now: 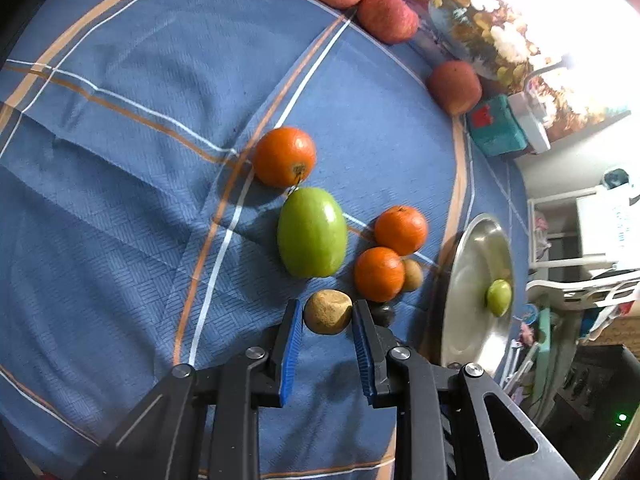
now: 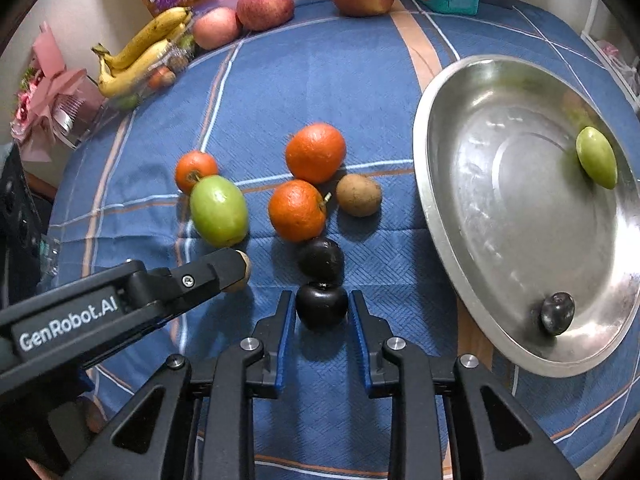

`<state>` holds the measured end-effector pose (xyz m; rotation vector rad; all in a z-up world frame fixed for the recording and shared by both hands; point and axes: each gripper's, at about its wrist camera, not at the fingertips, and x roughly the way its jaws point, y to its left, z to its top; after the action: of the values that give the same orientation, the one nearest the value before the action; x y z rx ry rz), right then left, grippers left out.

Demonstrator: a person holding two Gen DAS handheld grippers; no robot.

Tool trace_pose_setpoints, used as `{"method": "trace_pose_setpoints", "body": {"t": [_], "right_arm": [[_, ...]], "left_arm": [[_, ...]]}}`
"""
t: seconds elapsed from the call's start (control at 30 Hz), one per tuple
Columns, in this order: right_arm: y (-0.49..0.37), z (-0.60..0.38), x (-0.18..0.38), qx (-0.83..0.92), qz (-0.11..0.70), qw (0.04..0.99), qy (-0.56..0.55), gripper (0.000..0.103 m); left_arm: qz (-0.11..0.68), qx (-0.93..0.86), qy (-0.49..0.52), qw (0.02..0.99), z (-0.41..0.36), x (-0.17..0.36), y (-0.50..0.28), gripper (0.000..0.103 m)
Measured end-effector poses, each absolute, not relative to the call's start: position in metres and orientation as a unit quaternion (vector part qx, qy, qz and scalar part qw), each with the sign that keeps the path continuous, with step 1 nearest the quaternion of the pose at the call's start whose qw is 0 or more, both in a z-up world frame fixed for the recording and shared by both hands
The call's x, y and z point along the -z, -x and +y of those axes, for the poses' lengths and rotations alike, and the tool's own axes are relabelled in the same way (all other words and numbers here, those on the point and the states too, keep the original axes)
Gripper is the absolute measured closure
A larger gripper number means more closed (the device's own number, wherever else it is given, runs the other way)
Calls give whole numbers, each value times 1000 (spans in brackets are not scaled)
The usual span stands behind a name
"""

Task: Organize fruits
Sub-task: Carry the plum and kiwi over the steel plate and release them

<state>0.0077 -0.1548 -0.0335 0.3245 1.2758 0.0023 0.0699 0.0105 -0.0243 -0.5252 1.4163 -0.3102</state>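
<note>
Right gripper (image 2: 322, 312): jaws open, straddling a dark plum (image 2: 321, 309) that sits square between the blue pads, pads close on each side, not visibly clamped. Plum round, no long axis to align. Second dark plum (image 2: 321, 260) touches it just beyond. Steel tray (image 2: 448, 216) lies to the right, near that edge of the tablecloth (image 2: 320, 80). Left gripper (image 1: 327, 316): jaws open around a brown kiwi (image 1: 328, 311), small gaps both sides. Each tool likely only needs to close
</note>
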Motion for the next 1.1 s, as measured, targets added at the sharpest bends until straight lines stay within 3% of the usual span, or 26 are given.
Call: {"method": "trace_pose_setpoints", "body": {"t": [0.3, 0.73, 1.1], "right_arm": [[1, -174, -4, 14, 539, 827, -159, 75], [36, -284, -3, 170, 509, 810, -236, 75], [60, -323, 7, 227, 505, 795, -250, 75]], "left_arm": [[612, 162, 236, 737, -1, 1, -70, 76], [564, 280, 139, 764, -87, -27, -54, 76], [552, 335, 77, 760, -140, -16, -43, 74]]}}
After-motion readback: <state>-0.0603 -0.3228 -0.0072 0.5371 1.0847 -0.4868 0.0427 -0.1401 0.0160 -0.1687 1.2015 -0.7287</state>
